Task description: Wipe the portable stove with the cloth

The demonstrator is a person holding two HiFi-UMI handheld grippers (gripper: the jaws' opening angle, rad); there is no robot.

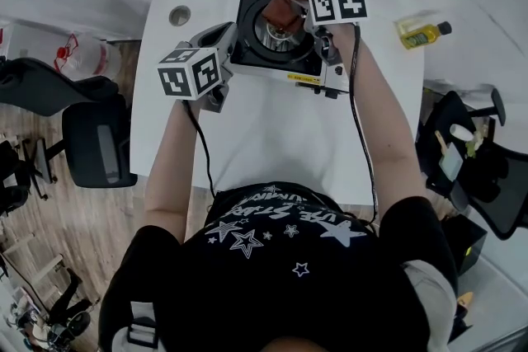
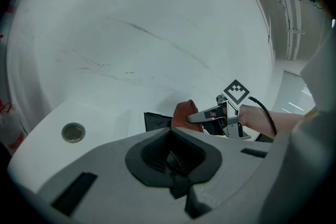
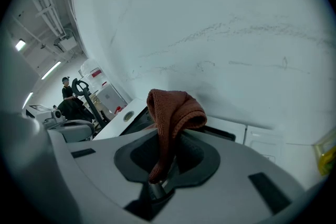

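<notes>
Head view: the stove stands at the far edge of the tabletop. The right gripper clamps the cloth over the stove's top. The left gripper, closed and empty, sits beside its left edge. Lower the cloth flat; press lightly.

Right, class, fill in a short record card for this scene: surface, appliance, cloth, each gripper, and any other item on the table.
Surface: white table
Appliance: portable stove, at the table's far edge
Wiper: reddish-brown cloth, bunched, over the stove top
Right gripper: shut on the cloth
Left gripper: shut, empty, by the stove's near left corner
Other item: bottle of yellow liquid, to the right of the stove
</notes>
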